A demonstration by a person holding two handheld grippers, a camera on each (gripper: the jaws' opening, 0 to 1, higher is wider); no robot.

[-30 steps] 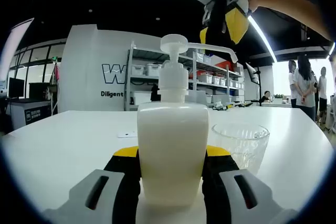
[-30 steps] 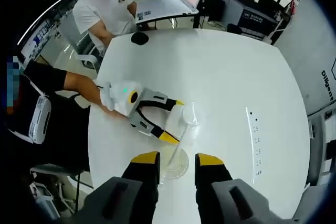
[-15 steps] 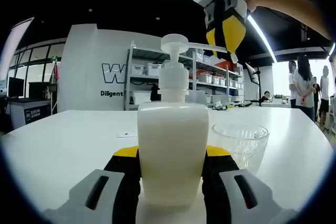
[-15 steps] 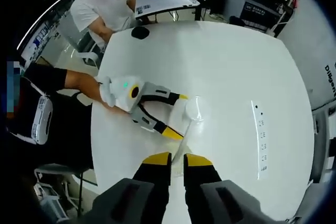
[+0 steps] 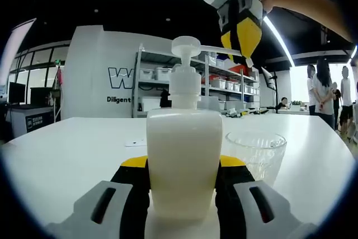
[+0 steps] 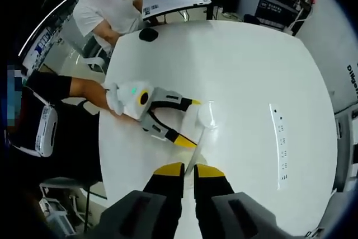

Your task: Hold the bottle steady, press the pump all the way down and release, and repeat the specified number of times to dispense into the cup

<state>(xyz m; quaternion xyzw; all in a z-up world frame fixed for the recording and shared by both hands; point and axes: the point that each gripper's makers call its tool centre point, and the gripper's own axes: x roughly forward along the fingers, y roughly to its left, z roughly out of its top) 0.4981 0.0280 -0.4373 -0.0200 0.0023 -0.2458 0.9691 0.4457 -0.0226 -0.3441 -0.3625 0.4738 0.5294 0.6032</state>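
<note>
two grippers engaged: left gripper (image 5: 182, 177) clamps the bottle (image 5: 183, 160) on the white table (image 5: 67, 149), cup (image 5: 256, 154) just right of it, while right gripper (image 6: 183, 167), open a second ago, has now pinched the pump spout (image 5: 221, 50), so pressing looks imminent.

**White table and what stands on it**

A round white table (image 6: 246, 71) carries a cream pump bottle (image 5: 183, 158) and, just beside it, a clear glass cup (image 5: 256, 154). A dark round object (image 6: 148, 34) (not identifiable) lies near the far edge.
</note>
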